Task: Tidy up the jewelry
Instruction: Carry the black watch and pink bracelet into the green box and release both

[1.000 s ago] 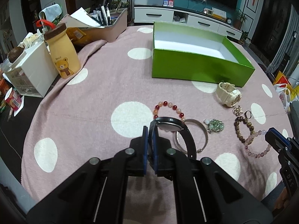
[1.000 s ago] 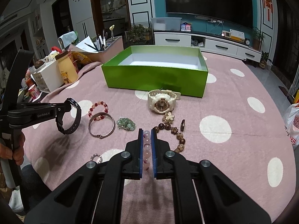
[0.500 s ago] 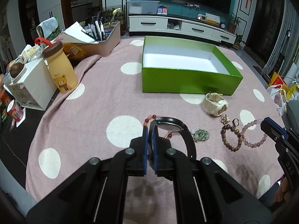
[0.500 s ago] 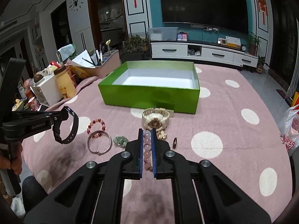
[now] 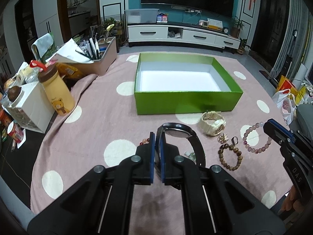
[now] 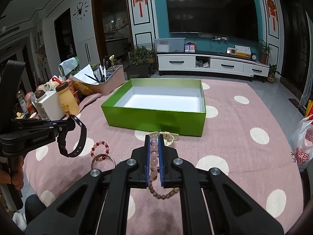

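Both grippers have been raised since earlier. Left gripper (image 5: 157, 137) is clamped on black watch (image 5: 182, 132), right gripper (image 6: 154, 139) on pink bead bracelet (image 6: 154, 157), both off the tablecloth (image 5: 93, 121). Wooden bracelet (image 5: 230, 156) and cream watch (image 5: 212, 124) are left lying before open green box (image 5: 187, 99).

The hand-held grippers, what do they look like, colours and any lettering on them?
Both are matte black plastic. The left hand-held gripper and the right hand-held gripper each have two flat fingers faced with blue pads, carried on angular black linkage arms with round silver pivot screws. White lettering reading GenRobot.AI runs along the left one's side. No cables or sleeves are visible.
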`<state>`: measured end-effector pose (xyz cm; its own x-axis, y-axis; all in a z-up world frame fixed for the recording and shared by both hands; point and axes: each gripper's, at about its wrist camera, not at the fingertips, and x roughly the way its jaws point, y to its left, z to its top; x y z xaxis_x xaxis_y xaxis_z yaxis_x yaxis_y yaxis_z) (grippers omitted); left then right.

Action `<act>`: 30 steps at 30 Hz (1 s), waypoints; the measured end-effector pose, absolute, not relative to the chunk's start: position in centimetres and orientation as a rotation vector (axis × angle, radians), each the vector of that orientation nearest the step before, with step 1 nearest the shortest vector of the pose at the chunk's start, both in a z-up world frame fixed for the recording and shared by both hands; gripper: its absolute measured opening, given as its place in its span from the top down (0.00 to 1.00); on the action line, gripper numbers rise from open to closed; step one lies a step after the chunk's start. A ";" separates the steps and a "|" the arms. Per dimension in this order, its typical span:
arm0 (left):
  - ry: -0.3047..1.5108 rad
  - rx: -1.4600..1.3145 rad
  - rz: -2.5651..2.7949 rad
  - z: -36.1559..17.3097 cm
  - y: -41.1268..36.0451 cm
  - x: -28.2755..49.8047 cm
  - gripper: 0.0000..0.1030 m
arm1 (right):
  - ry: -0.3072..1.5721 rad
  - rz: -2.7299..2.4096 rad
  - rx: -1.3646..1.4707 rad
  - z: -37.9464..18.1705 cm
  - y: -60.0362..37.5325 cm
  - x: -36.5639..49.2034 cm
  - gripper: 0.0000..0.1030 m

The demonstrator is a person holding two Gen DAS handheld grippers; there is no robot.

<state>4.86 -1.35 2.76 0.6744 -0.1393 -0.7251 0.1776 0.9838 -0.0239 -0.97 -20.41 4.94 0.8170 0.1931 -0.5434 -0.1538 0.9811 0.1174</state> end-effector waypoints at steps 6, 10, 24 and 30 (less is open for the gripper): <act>0.795 0.048 -0.196 3.6 -2.2 5.7 0.96 | 0.576 0.178 0.072 5.3 -20.8 -0.2 0.93; 0.780 0.051 -0.208 4.2 -2.9 6.4 0.96 | 0.571 0.172 0.071 5.5 -21.0 0.4 0.93; 0.751 0.055 -0.211 5.1 -3.7 9.6 0.96 | 0.545 0.158 0.066 6.6 -21.6 3.6 0.93; 0.752 0.046 -0.212 5.0 -4.0 11.8 0.96 | 0.544 0.156 0.066 6.8 -21.8 6.0 0.93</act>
<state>11.82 -3.99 5.04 0.7098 -0.1745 -0.6825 0.2071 0.9777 -0.0346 5.96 -21.82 6.82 0.8443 0.1655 -0.5096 -0.1303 0.9860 0.1042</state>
